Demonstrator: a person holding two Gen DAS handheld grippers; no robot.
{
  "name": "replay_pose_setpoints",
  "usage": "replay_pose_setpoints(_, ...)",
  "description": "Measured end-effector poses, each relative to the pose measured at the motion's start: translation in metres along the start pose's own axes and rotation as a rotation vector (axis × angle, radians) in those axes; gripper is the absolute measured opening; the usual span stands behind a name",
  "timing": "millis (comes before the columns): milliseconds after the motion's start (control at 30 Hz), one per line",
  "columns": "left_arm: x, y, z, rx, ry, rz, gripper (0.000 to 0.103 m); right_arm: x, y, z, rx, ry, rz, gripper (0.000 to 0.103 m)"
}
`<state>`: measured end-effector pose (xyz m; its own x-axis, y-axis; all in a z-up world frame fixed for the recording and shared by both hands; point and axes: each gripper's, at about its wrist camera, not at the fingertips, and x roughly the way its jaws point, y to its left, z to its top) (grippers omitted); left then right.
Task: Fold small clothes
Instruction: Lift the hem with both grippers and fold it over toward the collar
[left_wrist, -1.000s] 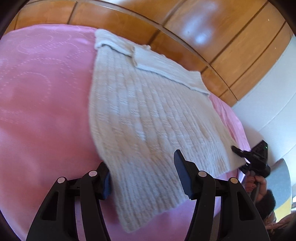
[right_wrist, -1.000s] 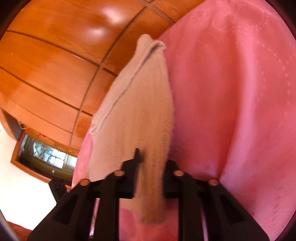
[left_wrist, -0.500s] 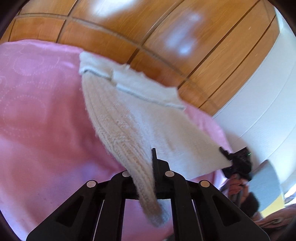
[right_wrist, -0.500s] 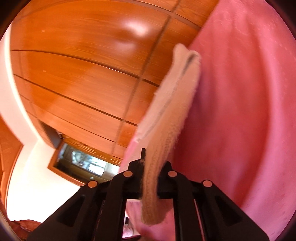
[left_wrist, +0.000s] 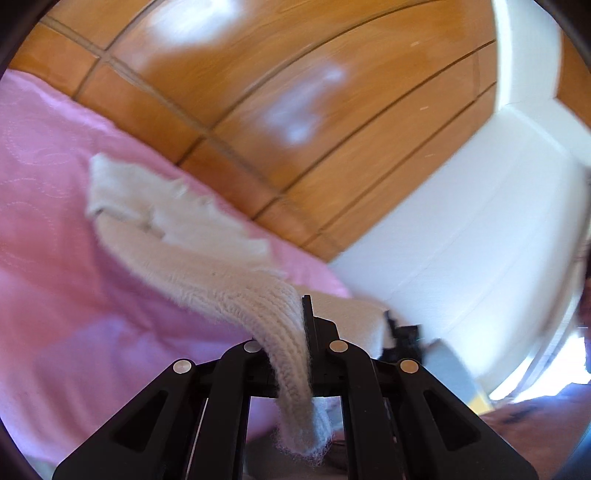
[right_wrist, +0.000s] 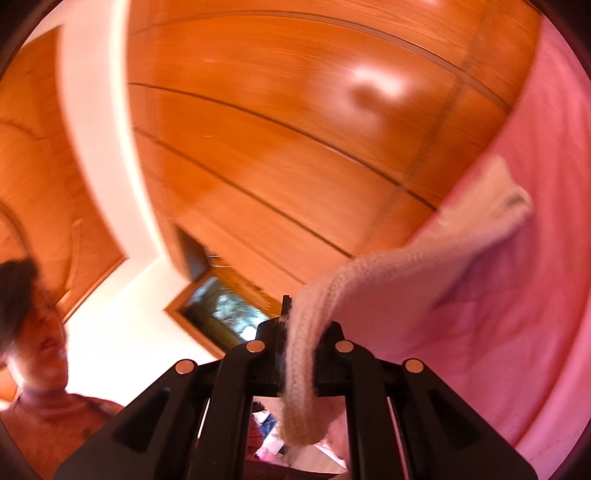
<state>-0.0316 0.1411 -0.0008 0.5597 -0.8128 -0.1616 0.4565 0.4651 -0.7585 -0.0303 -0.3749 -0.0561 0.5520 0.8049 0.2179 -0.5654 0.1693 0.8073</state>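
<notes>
Both hand-held grippers (left_wrist: 301, 325) (right_wrist: 295, 321) clamped on cream knit (left_wrist: 207, 266), pink bedspread (left_wrist: 55, 258).

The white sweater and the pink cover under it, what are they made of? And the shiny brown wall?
The sweater looks like knitted yarn, maybe wool: ribbed stitches and fuzzy edges show where the left gripper pinches it. The cover looks like smooth woven cloth with faint stitched swirls. The wall seems to be varnished wood: orange grain, dark seams and bright glare spots.
</notes>
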Motion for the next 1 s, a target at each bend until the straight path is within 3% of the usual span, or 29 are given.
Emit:
replay_pose_setpoints(167, -0.033, -0.022, -0.004, -0.041, -0.007, -0.203, 0.005, -0.021, 0.037, -0.015, -0.116, 0.004, 0.129, 0.007)
replay_pose_setpoints(333, -0.045, -0.021, -0.011, -0.118, 0.001, -0.340, 0.005, -0.028, 0.060, -0.029, -0.163, 0.029, 0.225, 0.008)
replay_pose_setpoints(500, -0.032, 0.013, -0.009, -0.249, -0.019, -0.319, 0.005, -0.026, 0.043, -0.029, -0.084, 0.026, 0.213, 0.010)
replay_pose_setpoints(700, -0.007, 0.074, -0.004, -0.484, -0.039, -0.195, 0.005, -0.026, 0.013, -0.016, 0.021, 0.002, 0.120, 0.012)
replay_pose_setpoints(1000, 0.037, 0.106, 0.029, -0.467, -0.011, -0.090, 0.005, -0.003, -0.034, 0.010, 0.138, -0.045, 0.009, 0.012)
